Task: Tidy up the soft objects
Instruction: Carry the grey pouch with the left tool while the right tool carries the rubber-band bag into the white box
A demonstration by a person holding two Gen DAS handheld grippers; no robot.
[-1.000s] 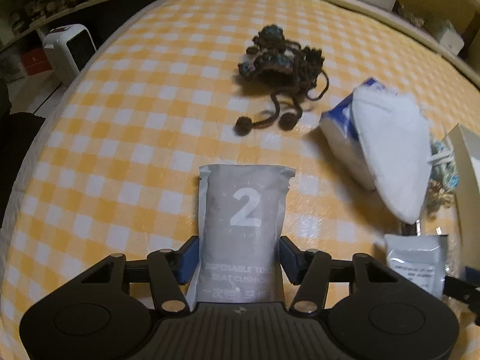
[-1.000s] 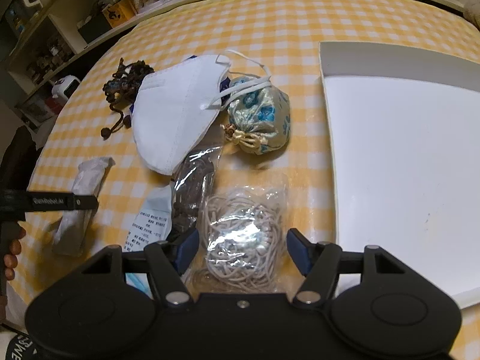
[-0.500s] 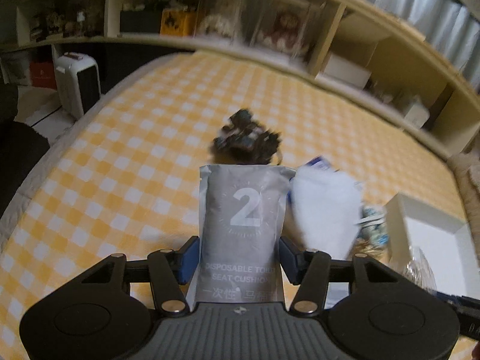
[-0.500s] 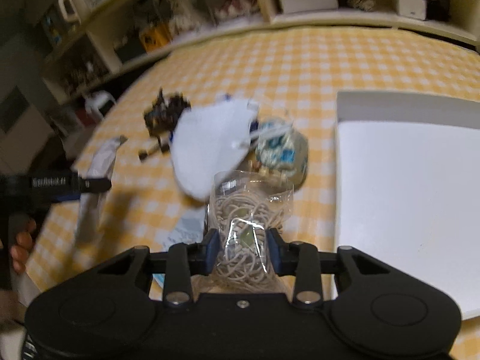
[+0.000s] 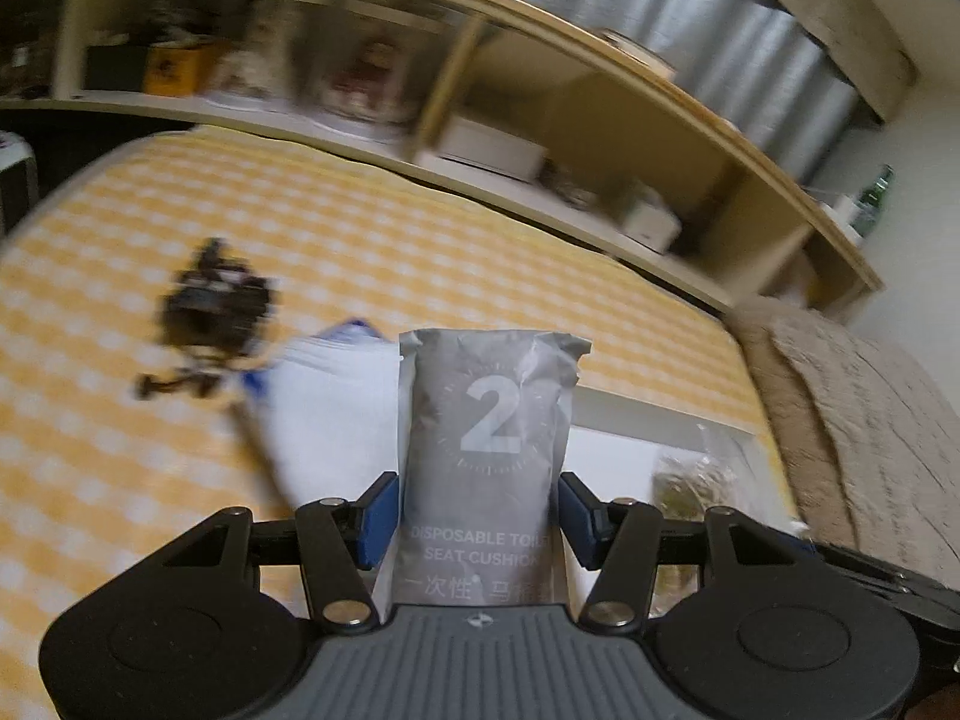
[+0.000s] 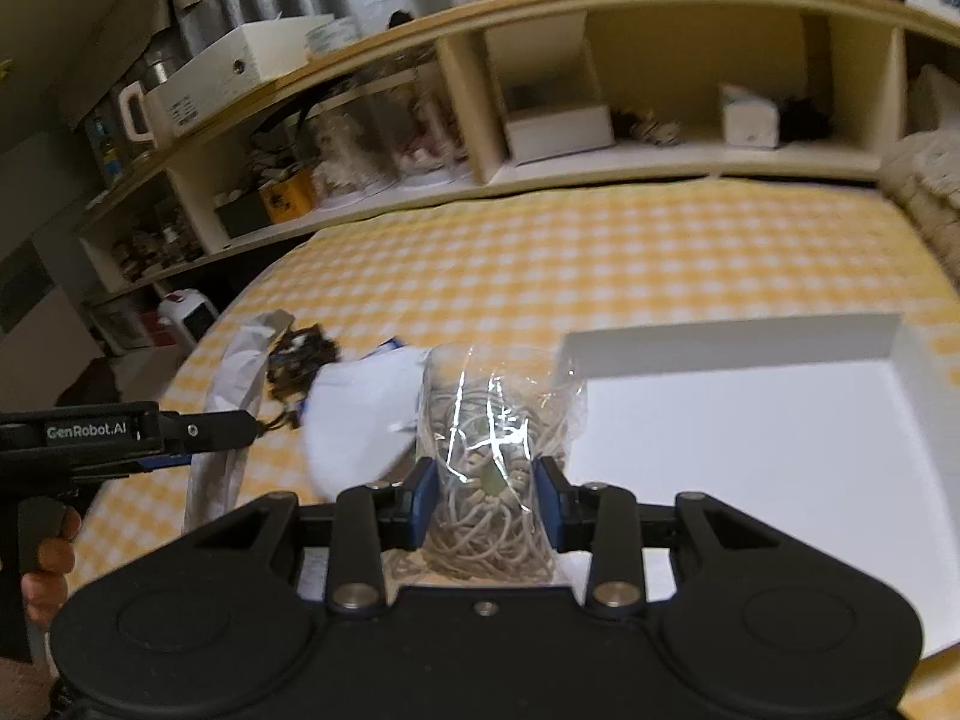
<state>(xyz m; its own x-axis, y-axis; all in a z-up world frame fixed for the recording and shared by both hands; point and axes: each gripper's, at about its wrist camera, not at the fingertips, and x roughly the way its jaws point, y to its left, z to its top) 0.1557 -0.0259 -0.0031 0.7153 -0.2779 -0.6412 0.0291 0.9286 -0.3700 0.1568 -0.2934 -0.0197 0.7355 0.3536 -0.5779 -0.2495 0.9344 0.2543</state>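
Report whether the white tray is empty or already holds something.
Empty, as far as shown. In the right wrist view the white tray has a bare floor; the clear bag of cord is clamped in the right gripper, not in it.

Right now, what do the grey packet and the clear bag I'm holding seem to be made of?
Grey packet: probably matte plastic or foil film; it has soft creases and printed white lettering. Clear bag: thin glossy plastic; it is see-through with bright glare streaks, and holds a tangle of pale cord, perhaps cotton or coated string.
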